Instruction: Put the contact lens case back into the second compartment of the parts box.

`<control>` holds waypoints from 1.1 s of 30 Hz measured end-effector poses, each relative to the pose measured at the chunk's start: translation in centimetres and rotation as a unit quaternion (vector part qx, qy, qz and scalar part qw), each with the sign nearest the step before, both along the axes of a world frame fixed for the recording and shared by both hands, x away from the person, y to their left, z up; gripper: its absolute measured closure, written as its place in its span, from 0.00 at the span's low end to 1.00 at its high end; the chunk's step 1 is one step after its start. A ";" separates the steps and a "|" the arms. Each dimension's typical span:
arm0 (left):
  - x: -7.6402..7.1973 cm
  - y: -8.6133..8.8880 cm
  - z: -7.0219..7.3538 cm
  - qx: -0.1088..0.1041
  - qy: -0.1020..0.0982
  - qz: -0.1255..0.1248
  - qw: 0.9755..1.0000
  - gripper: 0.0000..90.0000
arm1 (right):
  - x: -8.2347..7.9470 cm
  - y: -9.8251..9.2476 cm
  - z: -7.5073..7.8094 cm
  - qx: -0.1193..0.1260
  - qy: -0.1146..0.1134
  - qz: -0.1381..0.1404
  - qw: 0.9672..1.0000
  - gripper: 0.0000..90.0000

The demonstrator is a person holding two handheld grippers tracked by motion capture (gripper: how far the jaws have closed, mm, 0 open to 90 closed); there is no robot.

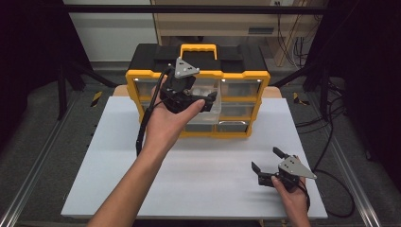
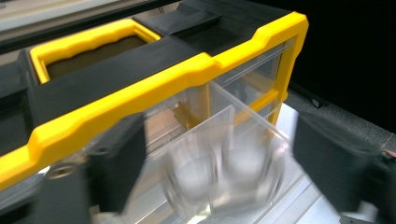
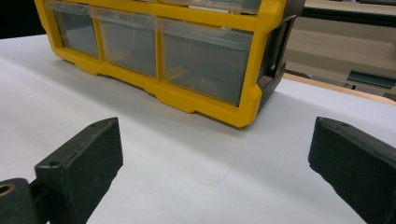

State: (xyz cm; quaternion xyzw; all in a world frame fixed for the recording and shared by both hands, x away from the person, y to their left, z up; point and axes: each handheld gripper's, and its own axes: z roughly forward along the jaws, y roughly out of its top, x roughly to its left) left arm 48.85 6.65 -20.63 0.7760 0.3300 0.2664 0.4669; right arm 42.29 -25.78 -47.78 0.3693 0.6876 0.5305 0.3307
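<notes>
A yellow and black drawer organizer [image 1: 236,59] stands at the back middle of the white table [image 1: 208,165]. Its clear top middle drawer [image 1: 211,109] is pulled out toward me. My left gripper [image 1: 208,98] hovers at that drawer. In the left gripper view the jaws of my left gripper [image 2: 224,170] stand wide apart on either side of the blurred clear drawer [image 2: 233,158], with gaps on both sides. My right gripper [image 1: 265,158] rests open near the front right of the table. In its own view my right gripper [image 3: 215,158] faces the organizer [image 3: 247,100] with bare table between its jaws.
The organizer's other clear drawers [image 3: 201,65] are closed. Its yellow carry handle [image 2: 84,44] lies flat on the black lid. Black frame posts [image 1: 61,71] and cables [image 1: 331,137] flank the table. A bench [image 1: 213,23] stands behind.
</notes>
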 end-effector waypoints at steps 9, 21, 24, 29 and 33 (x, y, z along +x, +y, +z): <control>-0.7 0.0 0.4 -0.017 -0.026 0.004 1.000 0.07 | 0.0 0.0 0.0 0.001 0.001 0.001 1.000 0.04; -0.9 1.8 0.2 -0.051 -0.062 0.006 0.997 0.05 | 0.0 0.0 0.0 0.001 0.001 0.000 1.000 0.04; -1.1 2.5 0.2 -0.065 -0.082 0.005 0.995 0.05 | 0.0 0.0 0.0 0.002 0.001 0.000 1.000 0.04; -1.2 3.8 0.1 -0.080 -0.090 0.003 0.993 0.04 | 0.0 0.1 0.0 0.000 0.001 0.001 1.000 0.04; -1.2 4.6 0.0 -0.088 -0.095 0.006 0.992 0.04 | 0.1 0.2 0.0 -0.002 0.001 0.001 1.000 0.04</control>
